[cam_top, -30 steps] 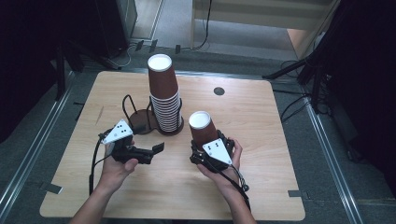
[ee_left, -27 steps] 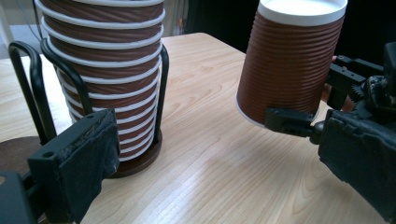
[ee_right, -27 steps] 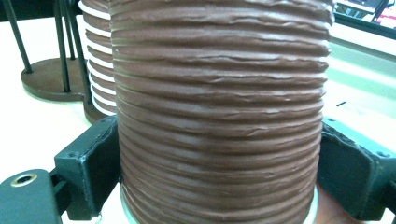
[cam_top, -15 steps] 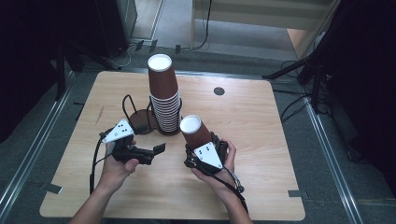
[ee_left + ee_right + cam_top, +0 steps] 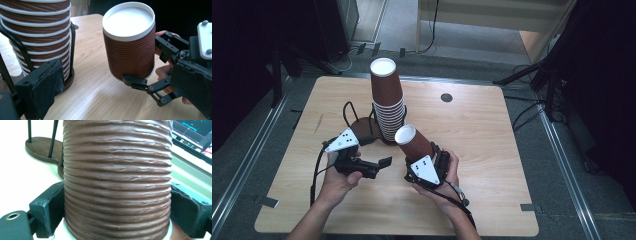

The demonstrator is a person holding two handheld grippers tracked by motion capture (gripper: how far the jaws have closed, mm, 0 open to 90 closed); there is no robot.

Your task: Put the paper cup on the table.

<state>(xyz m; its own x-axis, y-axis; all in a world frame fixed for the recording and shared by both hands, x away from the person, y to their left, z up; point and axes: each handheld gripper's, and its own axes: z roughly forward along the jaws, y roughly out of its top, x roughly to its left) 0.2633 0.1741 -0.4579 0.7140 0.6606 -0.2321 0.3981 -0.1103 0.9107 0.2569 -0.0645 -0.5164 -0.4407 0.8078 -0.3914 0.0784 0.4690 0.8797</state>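
We held a single brown cup (image 5: 413, 143) in our right tongs (image 5: 428, 167), gripped near its rim end with a jaw pressed against each side of the ribbed wall, as the right gripper view showed. The cup was clear of the table (image 5: 492, 135), its white base pointing up and leaning toward the stack (image 5: 388, 102) of upturned cups in the wire holder, so its long axis ran from our right hand up and to the left in the high view. Our left tongs (image 5: 379, 165) stood wide with nothing between the jaws, and the cup lay just to their right, near but apart, with its base end turned toward them. The stack stood just behind both. We judged the left tongs the nearer free tool, and the cup's tilted axis the thing any handover or restacking would turn on.
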